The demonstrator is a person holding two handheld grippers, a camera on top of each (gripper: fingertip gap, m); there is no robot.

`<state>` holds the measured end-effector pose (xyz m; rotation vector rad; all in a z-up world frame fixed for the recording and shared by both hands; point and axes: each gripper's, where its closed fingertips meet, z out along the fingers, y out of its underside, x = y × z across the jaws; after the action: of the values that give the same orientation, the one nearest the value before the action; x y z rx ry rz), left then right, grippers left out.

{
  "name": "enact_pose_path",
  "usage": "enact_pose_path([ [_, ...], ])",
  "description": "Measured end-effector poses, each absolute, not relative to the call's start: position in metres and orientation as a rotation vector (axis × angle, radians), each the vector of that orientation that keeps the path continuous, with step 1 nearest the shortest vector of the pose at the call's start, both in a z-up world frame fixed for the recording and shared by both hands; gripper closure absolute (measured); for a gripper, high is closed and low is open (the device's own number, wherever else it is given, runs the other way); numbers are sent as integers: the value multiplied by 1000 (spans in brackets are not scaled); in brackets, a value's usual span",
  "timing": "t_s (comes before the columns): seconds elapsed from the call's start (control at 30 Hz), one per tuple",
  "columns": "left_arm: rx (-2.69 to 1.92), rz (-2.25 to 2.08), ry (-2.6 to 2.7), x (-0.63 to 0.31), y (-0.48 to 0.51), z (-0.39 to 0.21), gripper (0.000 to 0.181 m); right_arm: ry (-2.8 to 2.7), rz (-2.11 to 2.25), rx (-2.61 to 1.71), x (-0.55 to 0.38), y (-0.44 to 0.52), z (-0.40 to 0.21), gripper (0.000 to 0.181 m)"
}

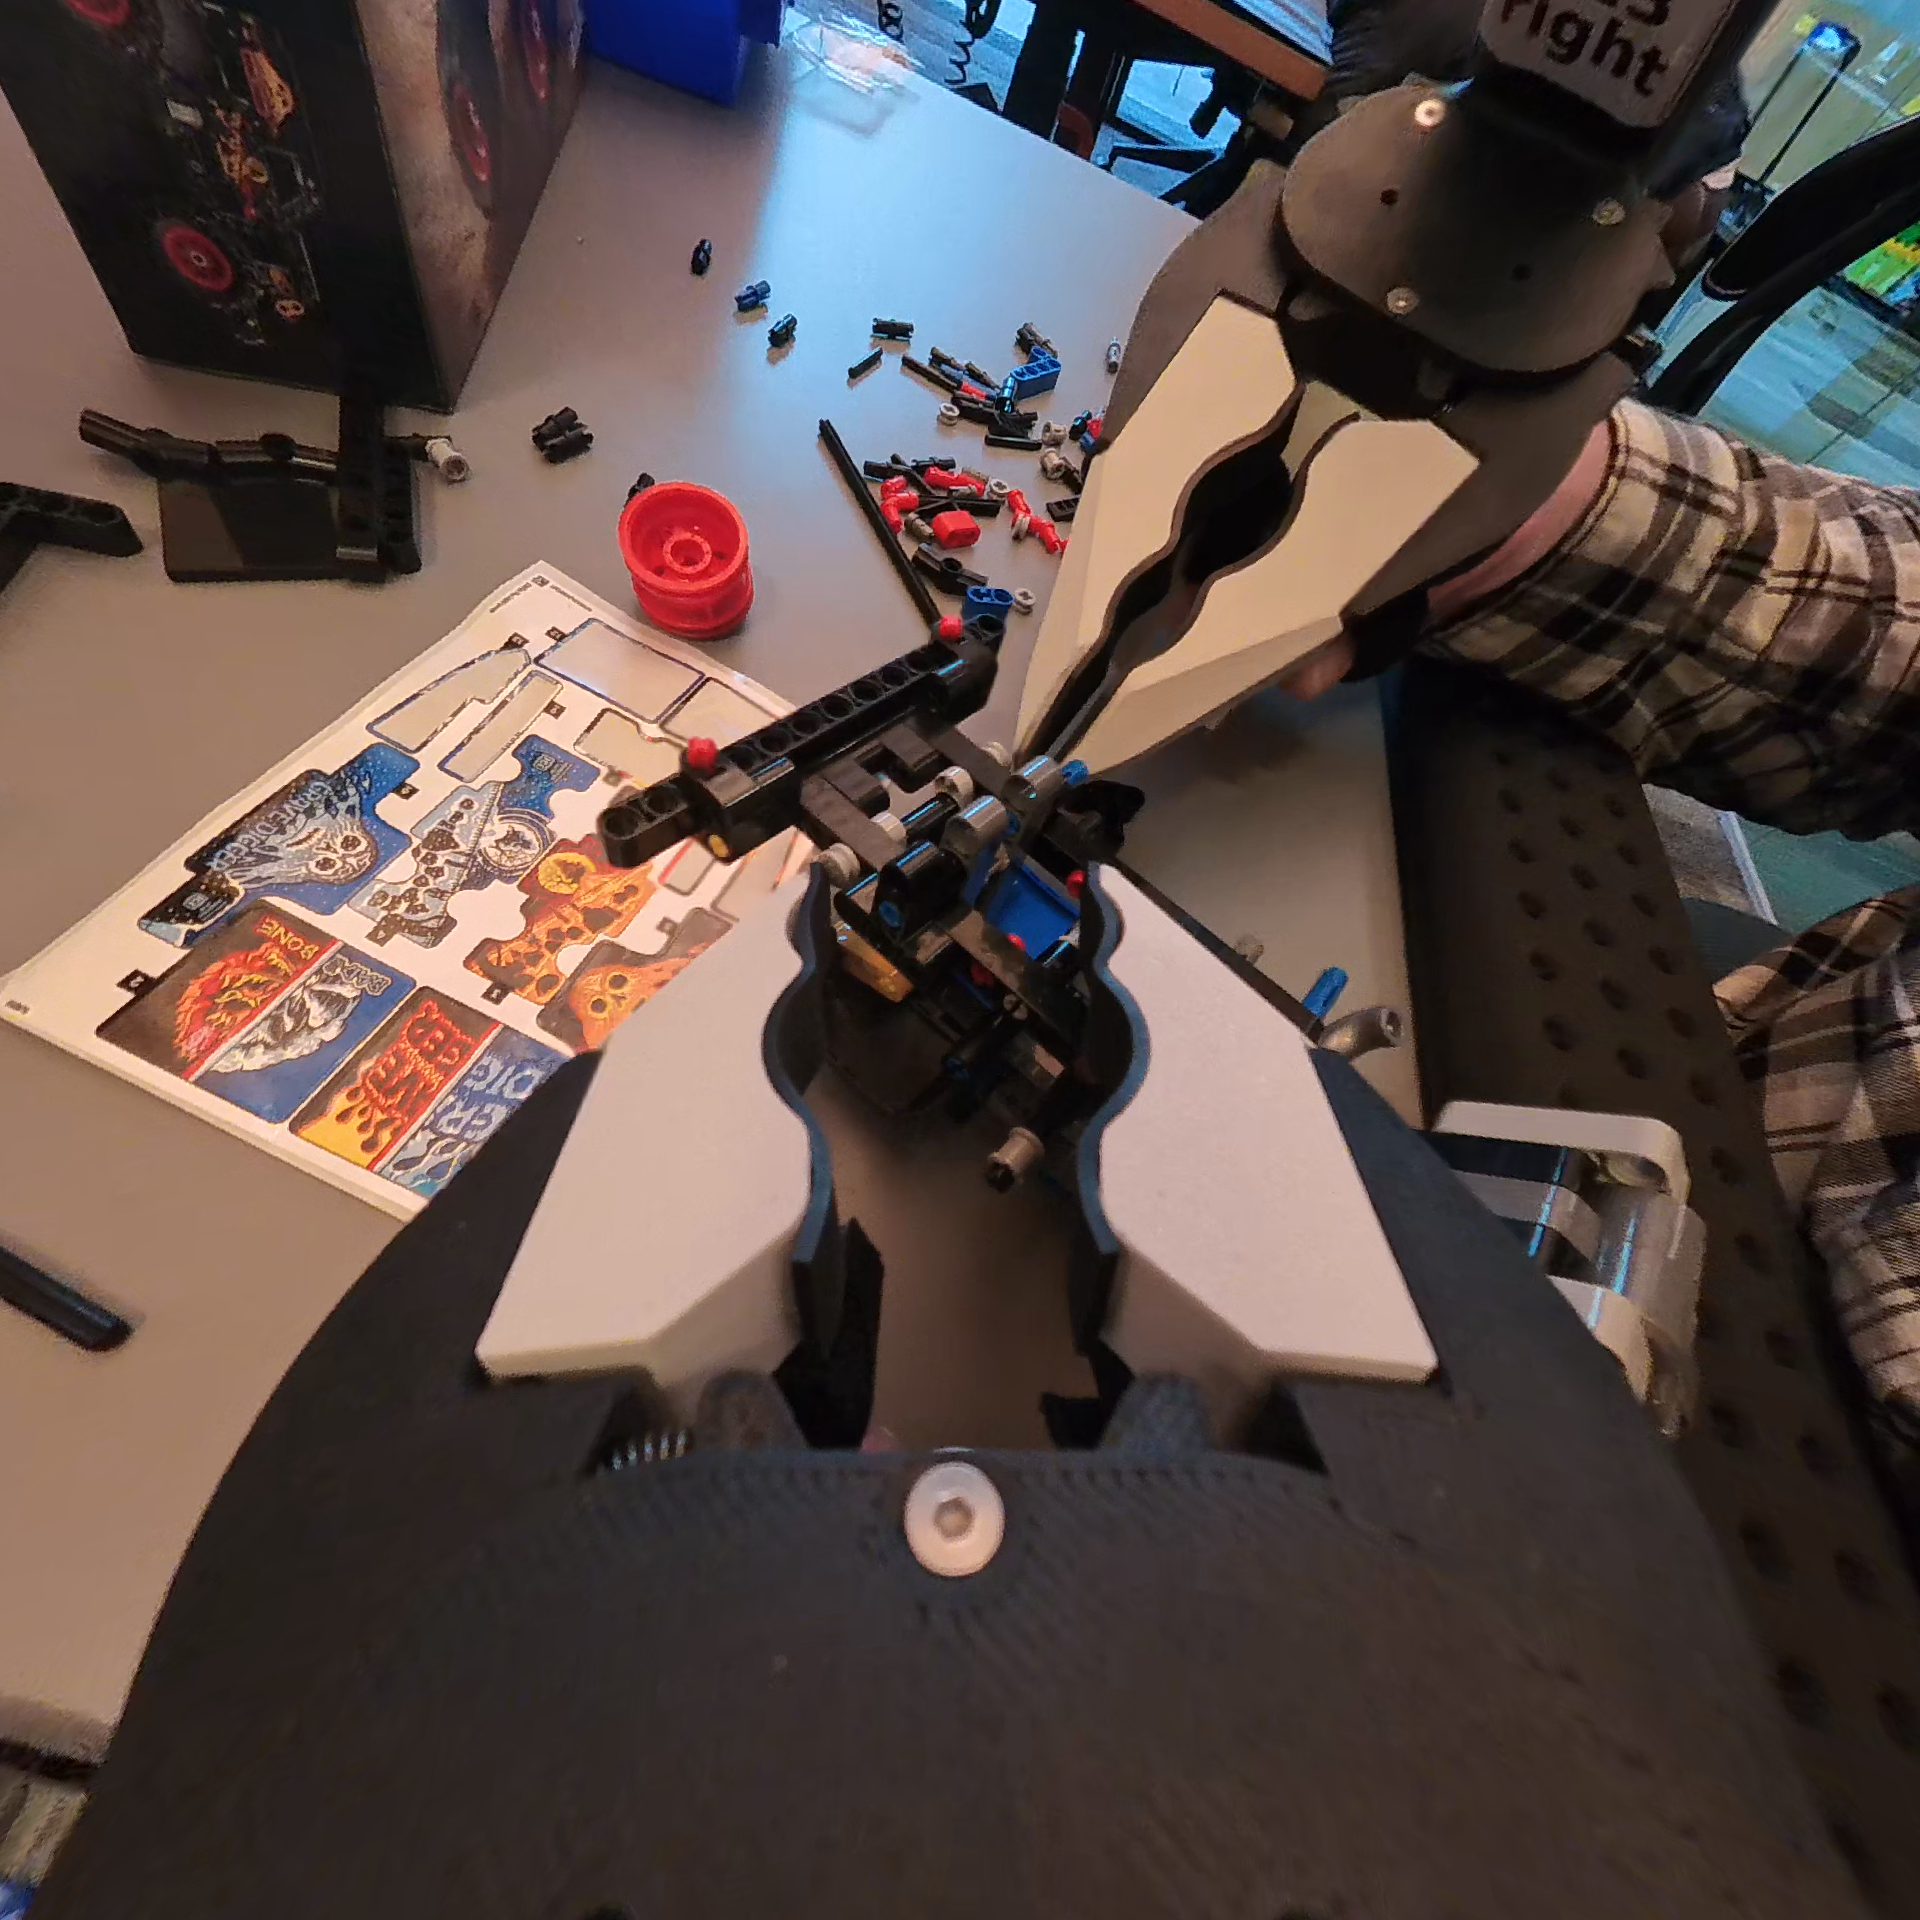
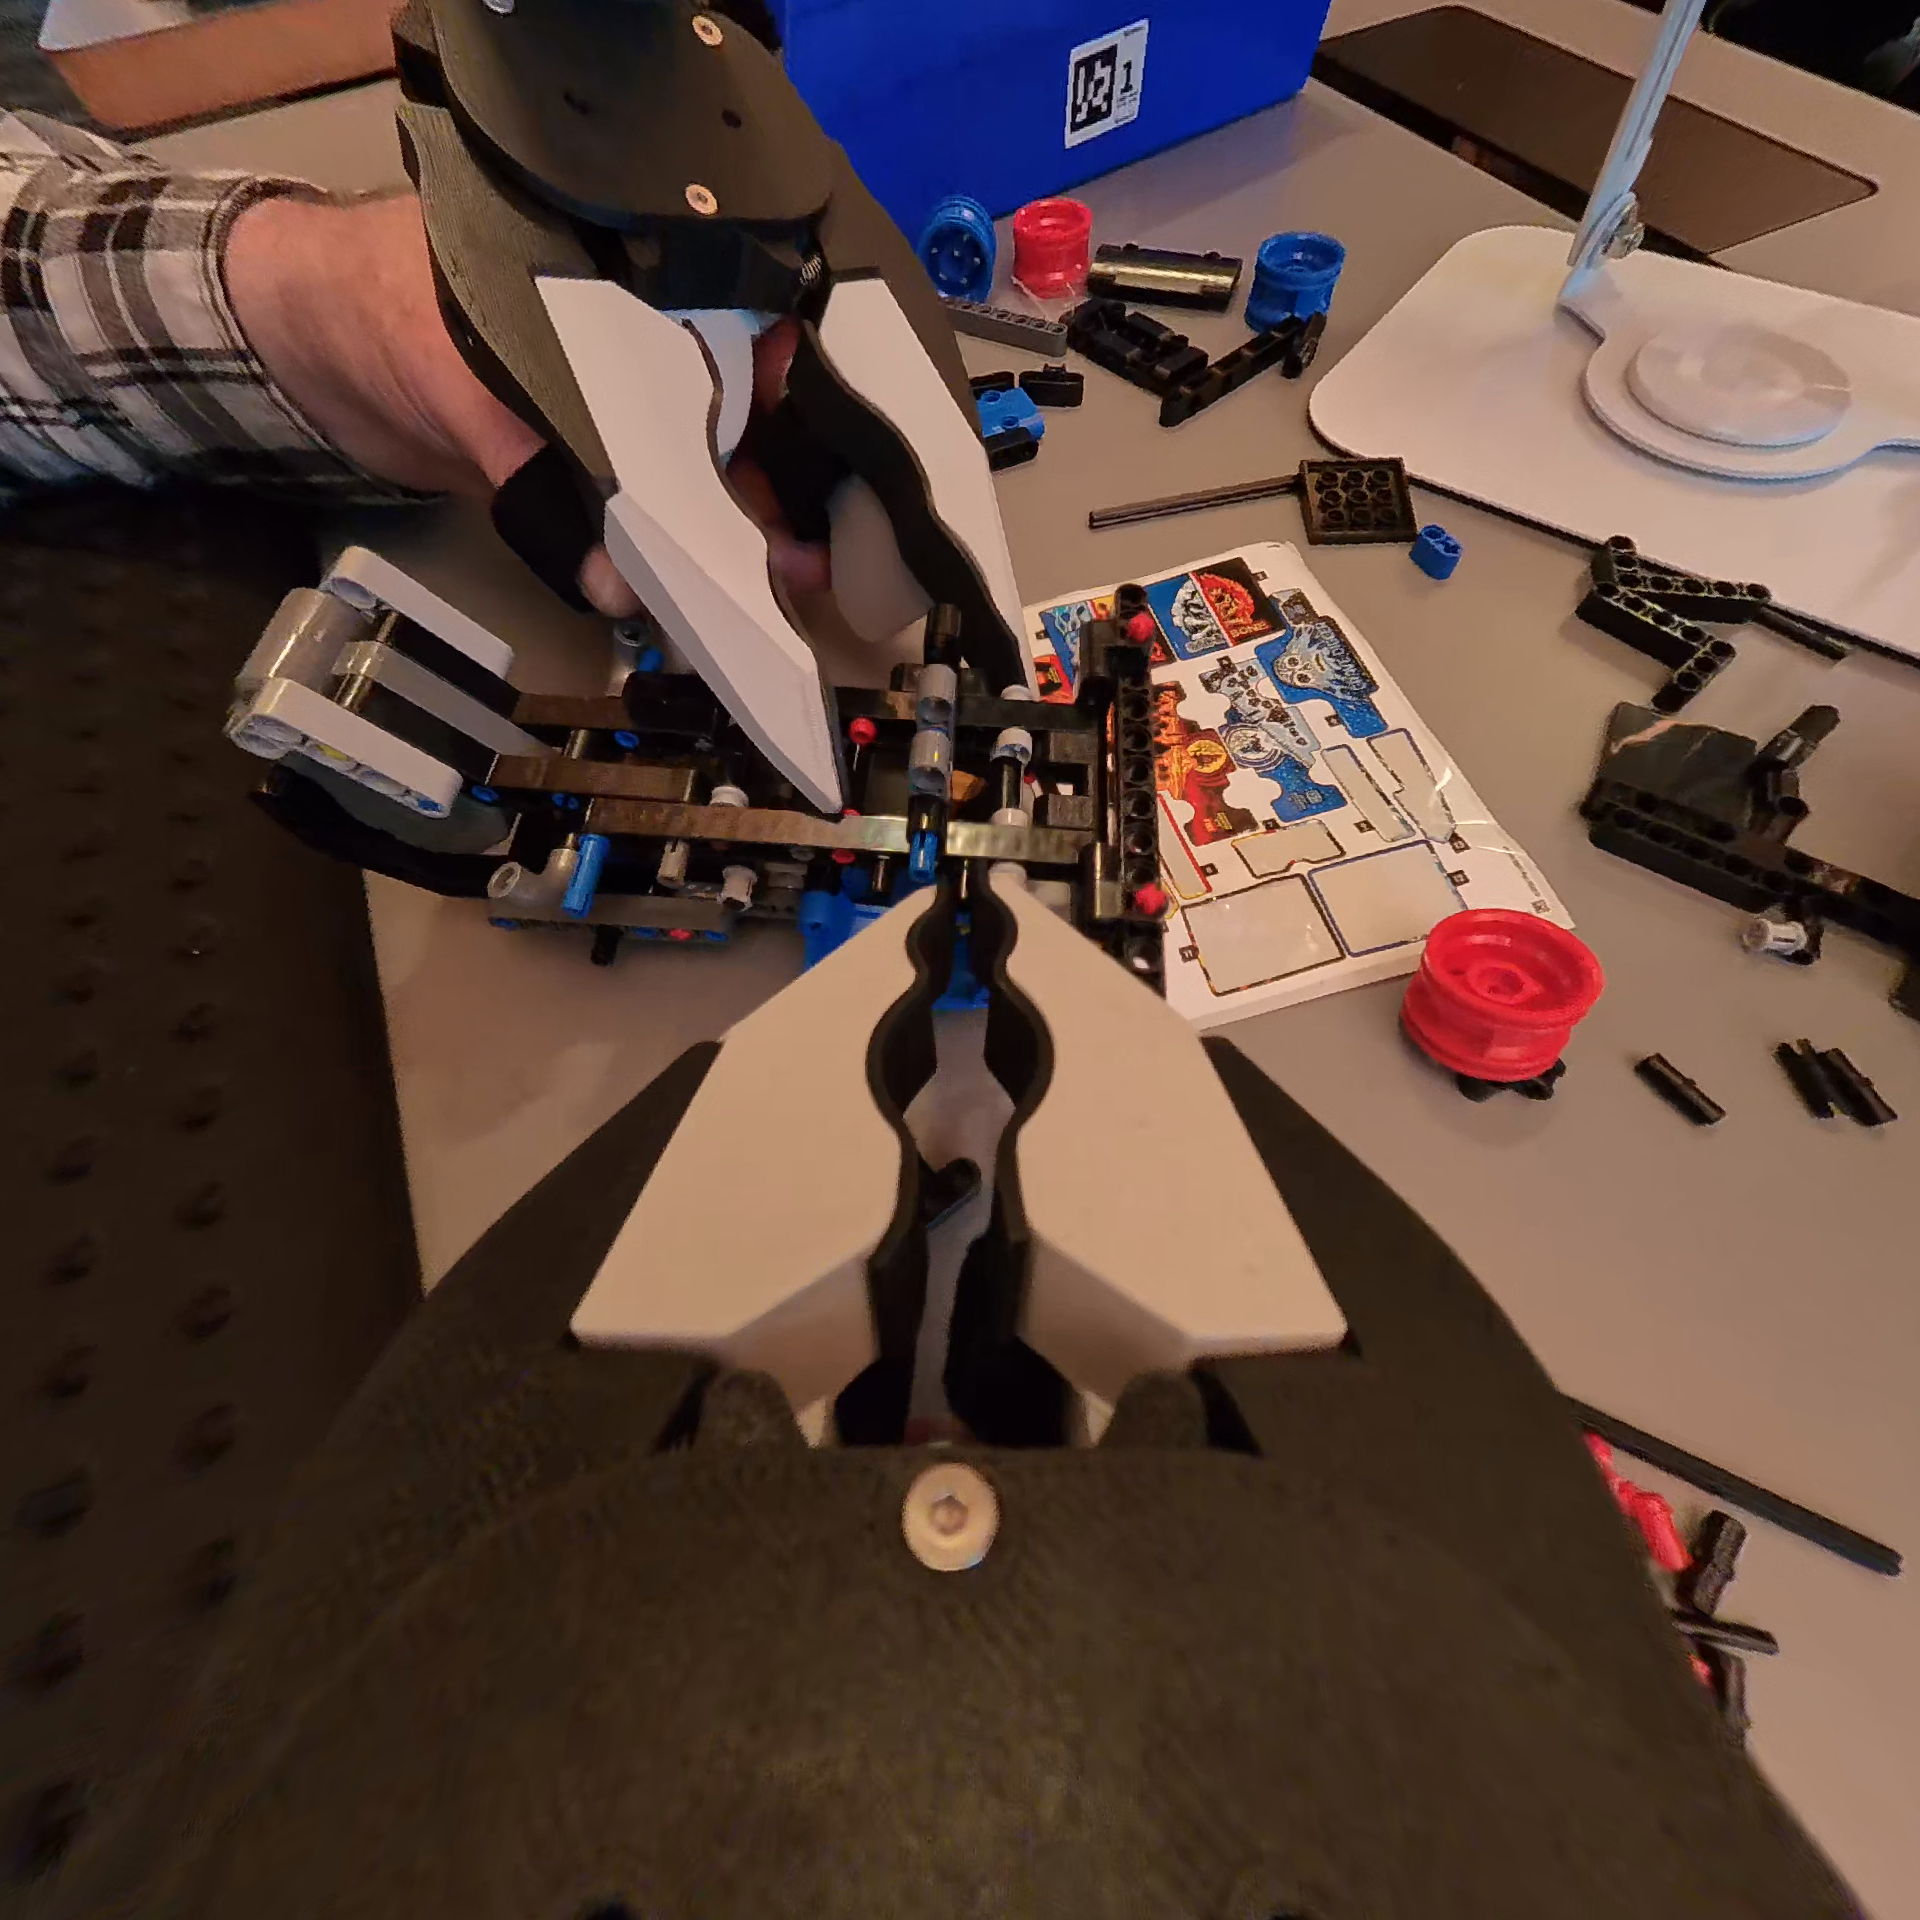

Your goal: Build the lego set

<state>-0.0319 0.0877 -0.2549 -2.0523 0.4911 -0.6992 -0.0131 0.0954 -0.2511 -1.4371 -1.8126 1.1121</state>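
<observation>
The partly built black Lego chassis (image 1: 790,769) with grey, blue and red pins stands on the grey table over the edge of a sticker sheet. My left gripper (image 1: 956,883) is closed around its middle, one finger on each side; it also shows from above in the right wrist view (image 2: 920,743). My right gripper (image 2: 964,888) is nearly closed, its tips pinching the long black side beam (image 2: 727,826) of the chassis next to a blue pin. It comes in from the upper right in the left wrist view (image 1: 1031,756). The chassis shows lengthwise in the right wrist view (image 2: 1127,748).
A sticker sheet (image 1: 395,894) lies under the chassis front. A red wheel rim (image 2: 1496,997) and loose pins (image 1: 966,468) lie beyond. The set box (image 1: 281,177), a blue bin (image 2: 987,94), a white stand base (image 2: 1507,416) and black sub-builds (image 2: 1704,800) ring the table. A black perforated mat (image 2: 156,1039) borders it. The grippers are tip to tip, or close to it. My right tips are roughly 10 cm from the red wheel rim (image 2: 1496,997). Seen from the left wrist view (image 1: 726,530) as well.
</observation>
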Motion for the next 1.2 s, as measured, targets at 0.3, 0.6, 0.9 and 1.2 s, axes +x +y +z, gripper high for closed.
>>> enact_pose_path([
  [0.3, -2054, -699, 483, -33, 88, -255, 135, -1815, 1121, -1446, -14, 96, -251, 181],
  [0.6, -2051, -701, 502, -30, 88, -255, 137, -1830, 1100, -1445, -7, 98, -253, 181],
  [0.9, -2057, -711, 490, -31, 87, -255, 136, -1823, 1079, -1454, -11, 98, -254, 181],
  [1.2, -2055, -704, 490, -32, 88, -255, 136, -1918, 992, -1438, 11, 107, -254, 177],
])
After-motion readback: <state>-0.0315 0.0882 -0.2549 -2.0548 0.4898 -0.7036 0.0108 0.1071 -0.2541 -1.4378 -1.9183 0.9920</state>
